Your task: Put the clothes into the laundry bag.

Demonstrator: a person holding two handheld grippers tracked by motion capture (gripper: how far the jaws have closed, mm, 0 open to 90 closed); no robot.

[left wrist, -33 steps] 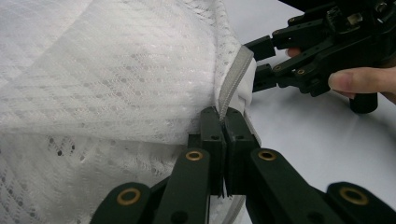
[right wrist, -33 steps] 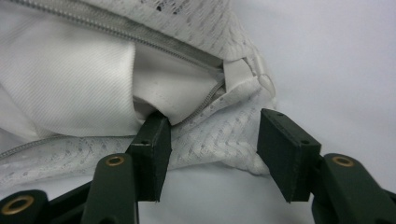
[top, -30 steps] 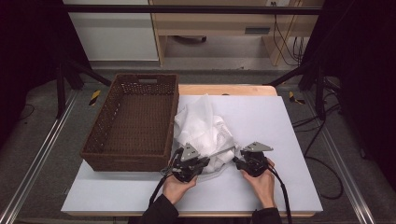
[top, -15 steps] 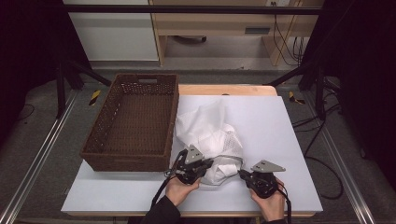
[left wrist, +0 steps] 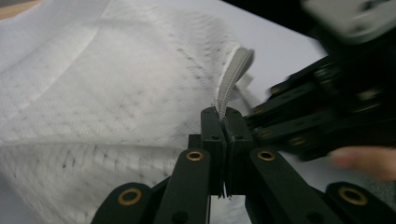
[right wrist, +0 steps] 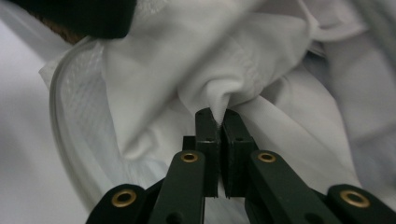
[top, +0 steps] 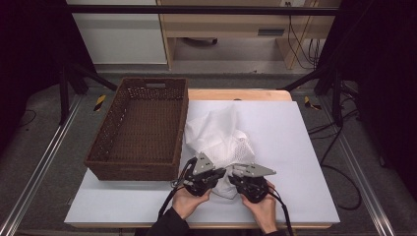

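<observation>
White mesh garment (top: 219, 140) lies bunched at table (top: 305, 147) centre, stretching toward 12 o'clock from us. Left gripper (left wrist: 223, 122) clamped on hem; right gripper (right wrist: 218, 120) just closed, pinching fold. Basket (top: 140, 128) sits at 10 o'clock.

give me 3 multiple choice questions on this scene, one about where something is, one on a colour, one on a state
1. Where is the wicker basket relative to the white garment?
A. in the high view, to its left
B. on top of it
C. to its right

2. What colour is the basket?
A. white
B. dark brown
C. blue

3. How is the right gripper?
A. wide open
B. shut on nothing
C. shut on the garment

Answers: 1 A, the basket sits left of the cloth on the table. 2 B, its weave is dark brown. 3 C, a fold of cloth is pinched between its jaws, which have just been closing.
</observation>
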